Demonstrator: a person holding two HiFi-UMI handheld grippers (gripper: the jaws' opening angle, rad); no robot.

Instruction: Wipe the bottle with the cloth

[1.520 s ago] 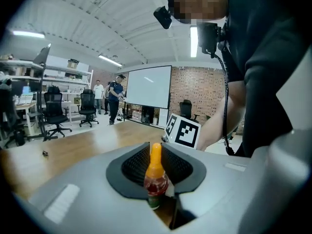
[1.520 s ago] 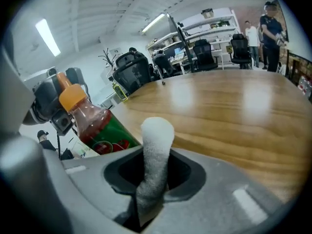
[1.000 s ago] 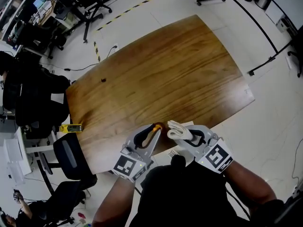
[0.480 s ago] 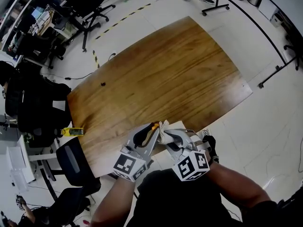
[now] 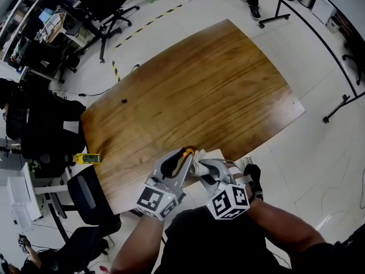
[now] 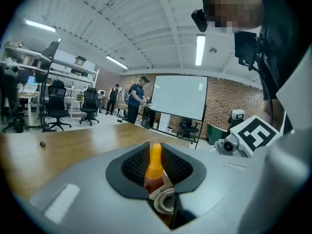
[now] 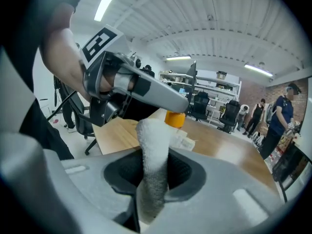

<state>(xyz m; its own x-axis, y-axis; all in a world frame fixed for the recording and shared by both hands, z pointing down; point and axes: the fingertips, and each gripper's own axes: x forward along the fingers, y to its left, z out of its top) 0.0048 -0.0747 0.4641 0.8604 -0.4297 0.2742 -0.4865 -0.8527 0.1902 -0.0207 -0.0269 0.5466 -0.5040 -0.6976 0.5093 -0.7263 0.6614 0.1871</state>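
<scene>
Since a second ago the right claw (image 5: 198, 165) has swung in from the right. It brings its pinched roll of cloth (image 7: 153, 140) up against the bottle (image 6: 154, 165), which the left claw (image 5: 183, 156) clamps above the tabletop's (image 5: 194, 90) near edge. Pressing too hard could twist the bottle loose or drag the cloth out. A sheet of paper (image 5: 218, 151) lies just beside them; nothing blocks the wiping.

Right gripper (image 5: 201, 169): shifted left, closer to the left gripper (image 5: 181, 160); rolled, so its marker cube (image 5: 230, 201) now faces up.
Cloth (image 5: 195, 163): earlier apart from the bottle (image 5: 186, 152); now against it.
Person (image 5: 252, 1): walked right.
</scene>
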